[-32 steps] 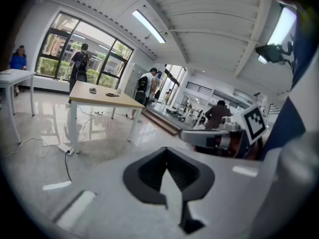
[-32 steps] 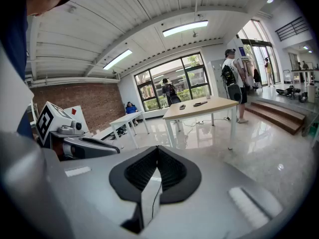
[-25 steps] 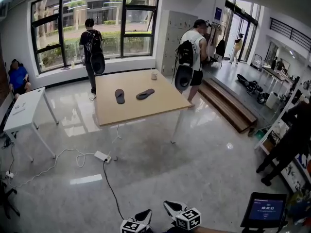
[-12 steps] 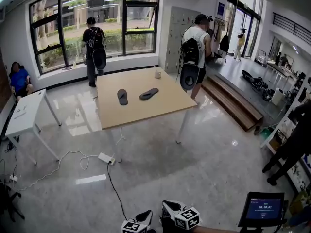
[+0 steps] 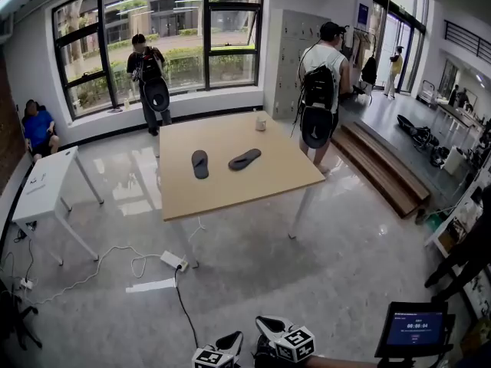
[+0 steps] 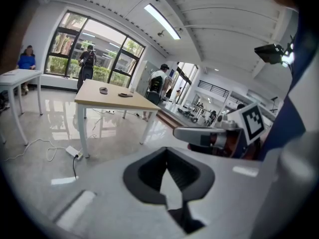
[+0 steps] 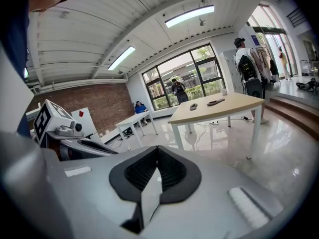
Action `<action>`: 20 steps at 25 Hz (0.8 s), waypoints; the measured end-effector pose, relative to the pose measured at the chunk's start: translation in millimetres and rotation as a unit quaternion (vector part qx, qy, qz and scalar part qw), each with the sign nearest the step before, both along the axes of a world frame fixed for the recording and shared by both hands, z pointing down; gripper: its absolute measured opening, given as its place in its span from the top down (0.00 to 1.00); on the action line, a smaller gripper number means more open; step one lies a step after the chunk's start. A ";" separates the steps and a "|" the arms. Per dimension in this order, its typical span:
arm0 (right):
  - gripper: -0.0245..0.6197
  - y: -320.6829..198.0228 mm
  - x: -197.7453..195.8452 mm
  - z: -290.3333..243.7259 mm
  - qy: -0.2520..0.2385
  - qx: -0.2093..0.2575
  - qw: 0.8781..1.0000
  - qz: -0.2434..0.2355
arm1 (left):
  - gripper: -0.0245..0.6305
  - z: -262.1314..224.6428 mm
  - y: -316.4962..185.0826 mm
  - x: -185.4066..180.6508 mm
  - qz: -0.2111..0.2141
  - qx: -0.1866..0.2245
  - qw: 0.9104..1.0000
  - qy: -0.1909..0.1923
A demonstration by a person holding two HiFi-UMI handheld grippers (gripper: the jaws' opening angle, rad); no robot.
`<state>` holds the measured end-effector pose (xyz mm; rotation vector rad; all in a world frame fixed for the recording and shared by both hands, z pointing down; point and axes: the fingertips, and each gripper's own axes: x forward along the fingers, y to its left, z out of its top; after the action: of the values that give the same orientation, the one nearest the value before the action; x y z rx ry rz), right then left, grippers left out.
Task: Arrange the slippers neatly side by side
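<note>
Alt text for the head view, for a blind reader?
Two dark slippers lie apart at different angles on a wooden table: left slipper, right slipper. The left gripper and right gripper show at the bottom edge, jaws shut.

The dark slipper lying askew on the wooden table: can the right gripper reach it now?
Probably not yet. The right gripper, jaws shut, is far from the dark slipper on the light wooden table, with open grey floor between. The person must walk closer.
</note>
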<state>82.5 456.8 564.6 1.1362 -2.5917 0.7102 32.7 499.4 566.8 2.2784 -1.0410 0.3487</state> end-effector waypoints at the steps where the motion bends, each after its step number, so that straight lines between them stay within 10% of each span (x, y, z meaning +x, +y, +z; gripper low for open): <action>1: 0.95 -9.9 3.2 0.9 -0.001 0.000 1.000 -0.001 | 0.96 -0.8 -9.2 3.2 -0.002 0.000 1.000 0.000; 11: 0.95 -138.5 65.0 -8.5 -0.001 0.019 1.000 0.005 | 0.96 -9.1 -139.1 63.8 -0.007 0.021 1.000 0.003; 20: 0.95 -142.9 60.7 -6.9 -0.011 0.011 1.000 -0.001 | 0.96 -11.0 -141.8 57.7 -0.024 0.013 1.000 -0.001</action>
<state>143.2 313.9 557.7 1.1385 -2.6248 0.6981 90.4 357.6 555.8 2.2719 -1.1058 0.3182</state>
